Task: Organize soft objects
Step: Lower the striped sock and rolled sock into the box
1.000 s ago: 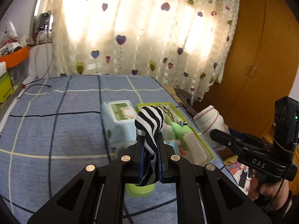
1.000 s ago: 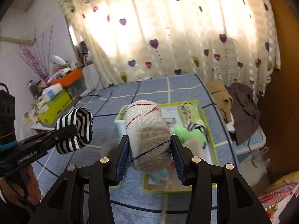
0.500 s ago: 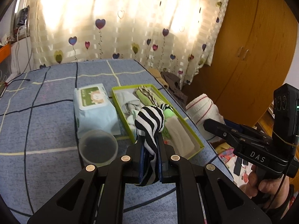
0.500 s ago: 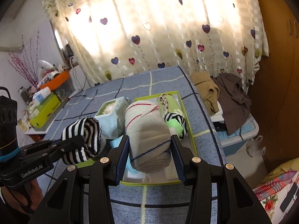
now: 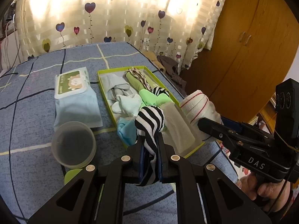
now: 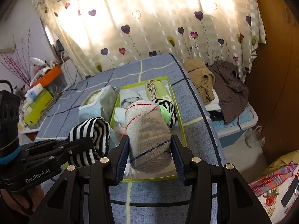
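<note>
Two hand-held grippers clamp rolled socks above tray (image 6: 182, 130)

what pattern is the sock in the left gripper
Black and white stripes on the sock pinched in the left gripper; clearest in left wrist view.

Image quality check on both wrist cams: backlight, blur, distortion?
Left wrist: the sunlit curtain is blown out in patches, the green tray below stays readable, edges bend with fisheye and corners go dark. Right wrist: same backlit glare, the beige roll is sharp, the striped sock is clear too; no motion blur worth noting.
</note>
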Action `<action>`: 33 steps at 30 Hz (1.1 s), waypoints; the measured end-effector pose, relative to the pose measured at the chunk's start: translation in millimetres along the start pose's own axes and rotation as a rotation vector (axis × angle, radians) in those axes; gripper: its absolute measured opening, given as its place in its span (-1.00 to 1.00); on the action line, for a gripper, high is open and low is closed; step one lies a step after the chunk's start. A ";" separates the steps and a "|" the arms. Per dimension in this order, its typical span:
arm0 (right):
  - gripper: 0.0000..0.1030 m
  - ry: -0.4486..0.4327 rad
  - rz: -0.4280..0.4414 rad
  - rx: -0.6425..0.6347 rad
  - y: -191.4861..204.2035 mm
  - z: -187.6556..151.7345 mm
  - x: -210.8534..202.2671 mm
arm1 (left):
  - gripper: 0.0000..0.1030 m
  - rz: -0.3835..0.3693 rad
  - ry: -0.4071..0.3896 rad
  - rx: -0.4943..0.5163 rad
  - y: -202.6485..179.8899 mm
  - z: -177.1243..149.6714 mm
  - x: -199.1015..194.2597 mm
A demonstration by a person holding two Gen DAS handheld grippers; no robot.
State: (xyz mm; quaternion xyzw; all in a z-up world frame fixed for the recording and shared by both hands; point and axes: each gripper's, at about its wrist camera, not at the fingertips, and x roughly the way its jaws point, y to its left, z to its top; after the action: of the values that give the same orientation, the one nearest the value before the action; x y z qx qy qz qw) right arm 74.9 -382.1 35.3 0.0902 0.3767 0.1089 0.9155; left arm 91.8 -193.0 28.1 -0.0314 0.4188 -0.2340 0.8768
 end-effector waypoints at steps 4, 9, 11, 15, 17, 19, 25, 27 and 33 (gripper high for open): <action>-0.16 0.015 -0.011 -0.007 -2.6 -1.3 7.8 | -0.77 -0.002 0.020 0.000 -2.7 0.7 10.6; -0.16 0.048 -0.020 -0.007 -7.3 -5.9 20.7 | -0.77 -0.011 0.061 -0.006 -2.3 -0.4 26.9; -0.16 0.058 -0.020 -0.008 -8.5 -7.5 24.3 | -0.77 -0.012 0.070 -0.010 -0.4 -0.9 31.9; -0.16 0.077 -0.020 -0.013 -9.3 -9.7 31.7 | -0.77 -0.012 0.092 -0.028 4.3 -1.2 42.0; -0.16 0.081 -0.021 -0.015 -9.2 -9.6 35.0 | -0.77 -0.014 0.099 -0.032 5.6 -1.1 45.5; -0.15 0.085 -0.033 -0.023 -9.3 -9.8 38.8 | -0.77 -0.018 0.103 -0.035 6.5 -1.2 49.1; -0.15 0.095 -0.033 -0.016 -12.4 -7.0 50.4 | -0.77 -0.022 0.124 -0.046 8.9 1.6 63.4; -0.15 0.093 -0.035 -0.016 -13.7 -4.6 52.6 | -0.77 -0.024 0.124 -0.044 6.8 3.6 65.9; -0.11 0.103 -0.031 -0.031 -10.2 -4.0 54.0 | -0.77 -0.043 0.133 -0.035 4.1 3.1 66.2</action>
State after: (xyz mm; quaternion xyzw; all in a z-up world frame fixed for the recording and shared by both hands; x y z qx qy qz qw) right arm 110.8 -377.1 -6.2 0.0647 0.4229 0.1051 0.8977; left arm 131.4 -218.6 -18.6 -0.0399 0.4794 -0.2471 0.8411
